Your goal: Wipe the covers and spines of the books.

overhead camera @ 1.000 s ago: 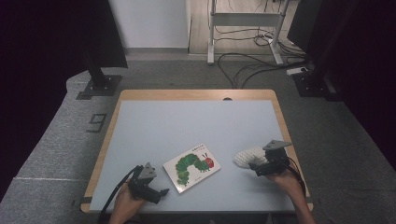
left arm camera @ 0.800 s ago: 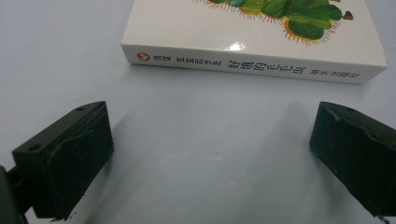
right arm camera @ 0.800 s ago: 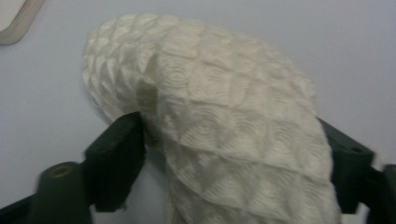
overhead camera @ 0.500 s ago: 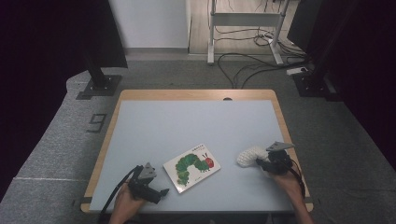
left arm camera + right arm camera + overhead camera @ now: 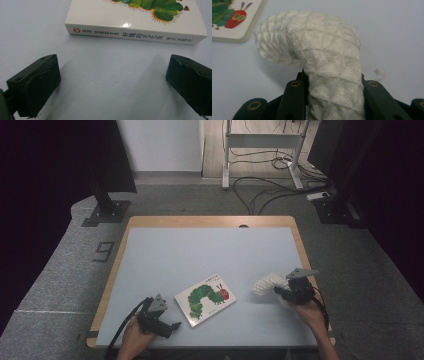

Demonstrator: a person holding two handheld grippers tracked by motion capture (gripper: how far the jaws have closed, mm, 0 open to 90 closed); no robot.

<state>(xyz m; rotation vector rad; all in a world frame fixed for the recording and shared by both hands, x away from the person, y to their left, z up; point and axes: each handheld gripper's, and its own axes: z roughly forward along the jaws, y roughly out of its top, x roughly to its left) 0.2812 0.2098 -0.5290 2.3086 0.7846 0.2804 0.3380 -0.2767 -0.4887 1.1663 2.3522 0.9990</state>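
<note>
Two grippers: right gripper clamps white cloth; left gripper wide, near book spine edge, bare table btwn.

**A pale table in a dim, cable-strewn room**

The table has a light blue-grey top with a wooden rim. It stands on grey carpet marked with a dark figure 9 at 9 o'clock. At 12 o'clock a white wall panel meets a metal frame, with black cables looping across the floor beneath it. Dark stands occupy 10 and 2 o'clock; both outer sides lie in shadow.
</note>
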